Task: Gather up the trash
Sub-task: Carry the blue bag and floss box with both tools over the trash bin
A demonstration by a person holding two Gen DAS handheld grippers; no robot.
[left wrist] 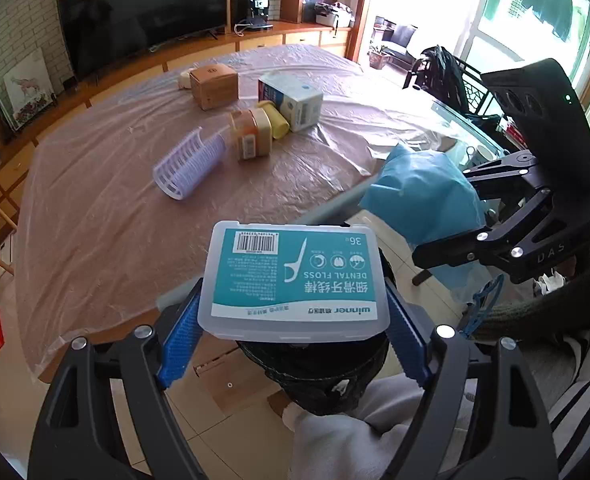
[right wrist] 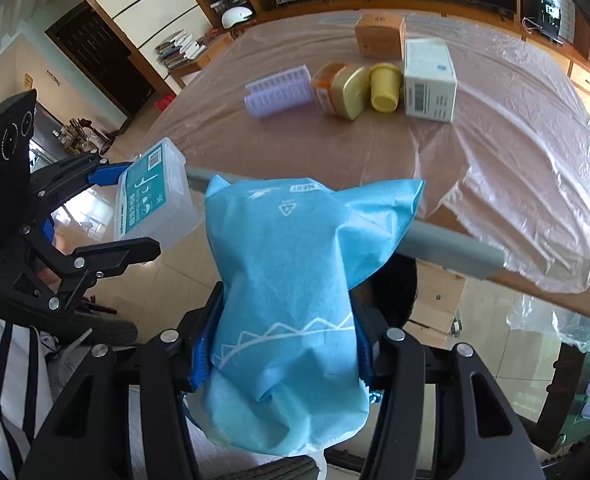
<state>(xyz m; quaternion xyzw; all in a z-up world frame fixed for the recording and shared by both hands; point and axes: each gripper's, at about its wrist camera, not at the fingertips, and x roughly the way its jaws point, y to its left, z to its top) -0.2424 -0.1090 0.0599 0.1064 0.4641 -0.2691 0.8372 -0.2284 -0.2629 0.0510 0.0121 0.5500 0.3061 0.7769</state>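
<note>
Floss box (left wrist: 291,280) hiding black bin, blue bag (right wrist: 283,300) masking tongs

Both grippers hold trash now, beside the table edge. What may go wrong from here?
1. The left gripper pinches the dental floss box only by its near end; the smooth plastic might slip out.
2. The right gripper squeezes a soft blue packet, which may slide free.
3. The two grippers are close together and might bump.

Both hand-held grippers (left wrist: 291,320) (right wrist: 283,356) clamped, tilted downward
</note>
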